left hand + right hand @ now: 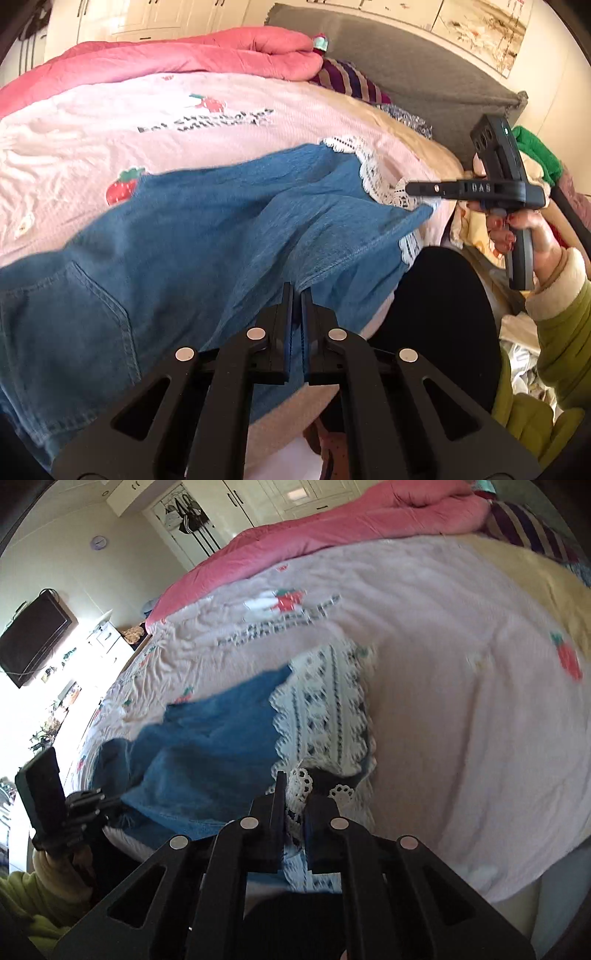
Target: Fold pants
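A: Denim pants (207, 236), blue, spread on bed (258, 110) over pink strawberry sheet (74, 147). Near edge of bed, white lace cuffs (325, 709) at far end.

B: Left gripper (295, 295)?

A: Jaws nearly closed, pinching denim fold at pants' near edge. Cloth visibly caught between pads.

B: Right gripper (295, 794)?

A: Jaws narrowed onto lace cuff, lace bunched between fingers (279, 801). Seen from left wrist view too, tip at cuff, hand (517, 229) on handle.

B: Anything else?

A: Red quilt (184, 55) piled at far side of bed. Grey headboard (406, 66) behind. TV (33, 635) on wall, right view. Right view blurred.
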{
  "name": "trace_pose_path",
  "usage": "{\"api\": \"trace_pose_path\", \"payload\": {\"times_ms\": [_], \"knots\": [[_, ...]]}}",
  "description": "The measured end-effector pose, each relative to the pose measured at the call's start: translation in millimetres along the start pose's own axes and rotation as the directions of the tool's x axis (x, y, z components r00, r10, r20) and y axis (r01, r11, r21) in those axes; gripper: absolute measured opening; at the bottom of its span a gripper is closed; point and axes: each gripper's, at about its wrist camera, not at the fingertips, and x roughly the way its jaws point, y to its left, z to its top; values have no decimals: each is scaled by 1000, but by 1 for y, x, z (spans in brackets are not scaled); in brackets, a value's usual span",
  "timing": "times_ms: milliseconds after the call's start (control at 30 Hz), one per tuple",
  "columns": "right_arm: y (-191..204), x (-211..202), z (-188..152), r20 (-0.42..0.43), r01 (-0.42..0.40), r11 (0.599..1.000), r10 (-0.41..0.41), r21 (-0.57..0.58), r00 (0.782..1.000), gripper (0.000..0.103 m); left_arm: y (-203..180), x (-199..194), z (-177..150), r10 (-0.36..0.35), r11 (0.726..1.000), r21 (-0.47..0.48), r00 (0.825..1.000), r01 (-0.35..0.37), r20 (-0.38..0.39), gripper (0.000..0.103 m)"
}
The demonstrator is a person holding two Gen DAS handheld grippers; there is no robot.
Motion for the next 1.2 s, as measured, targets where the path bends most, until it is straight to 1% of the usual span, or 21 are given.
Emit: {"api": "trace_pose_path", "payload": {"times_ms": [133,333,400,467,500,533,567,600,633,667,700,733,767,833,933,1000,1067,1100,1133,1167,1200], "knots": [[-9,1,-16,25,-8,1000,9,-2,1000,7,-7,5,-8,12,1000,28,999,-12,-30,0],[-25,-2,-26,44,-18,1000,17,6,999,9,-19,16,-18,15,998,58,997,-10,-82,0],[-30,-3,-31,48,-23,1000,22,17,999,9,-21,21,-20,25,998,65,995,-19,-97,0],[-35,-6,-36,51,-26,999,25,25,998,14,-22,23,-21,34,997,74,994,-26,-106,0],[-36,-9,-38,53,-20,1000,19,22,998,21,-23,24,-22,39,996,80,993,-30,-110,0],[-37,-12,-39,57,-13,1000,11,23,998,34,-23,24,-22,41,996,84,993,-32,-114,0],[-39,-17,-40,64,-17,999,15,32,998,41,-23,24,-23,40,996,82,993,-31,-115,0],[-42,-22,-41,74,-28,998,24,50,997,48,-22,24,-23,39,996,79,992,-29,-118,0],[-42,-25,-39,83,-30,998,25,61,996,48,-23,24,-25,39,996,81,992,-30,-120,0],[-42,-28,-35,93,-29,998,23,63,995,49,-24,23,-26,40,996,84,992,-30,-121,0],[-41,-31,-28,112,-30,998,23,59,993,52,-24,24,-27,41,996,88,992,-30,-123,0],[-39,-31,-20,123,-27,998,20,58,992,58,-25,24,-28,44,995,93,991,-32,-125,0],[-38,-29,-13,124,-25,998,18,55,992,61,-26,25,-29,48,994,99,991,-35,-128,0],[-30,-20,10,118,-37,999,32,36,992,73,-27,27,-30,51,993,109,990,-37,-133,0],[-21,1,48,106,-3,1000,2,9,994,79,-28,26,-32,56,992,118,989,-40,-136,0],[-23,19,77,101,34,999,-36,21,994,81,-27,25,-34,53,993,115,990,-37,-133,0],[-28,37,94,63,54,998,-55,25,997,82,-25,22,-35,46,994,107,990,-32,-132,0],[-31,51,103,15,87,996,-87,24,996,81,-24,22,-36,43,994,104,990,-29,-133,0],[-32,61,105,-25,104,994,-103,16,994,55,-23,22,-37,44,994,102,990,-30,-134,0],[-32,72,108,-69,102,995,-102,-1,992,2,-22,22,-38,44,995,99,990,-31,-137,0],[-30,76,109,-83,101,995,-102,-13,991,4,-22,22,-38,44,995,98,989,-30,-138,0]]}}
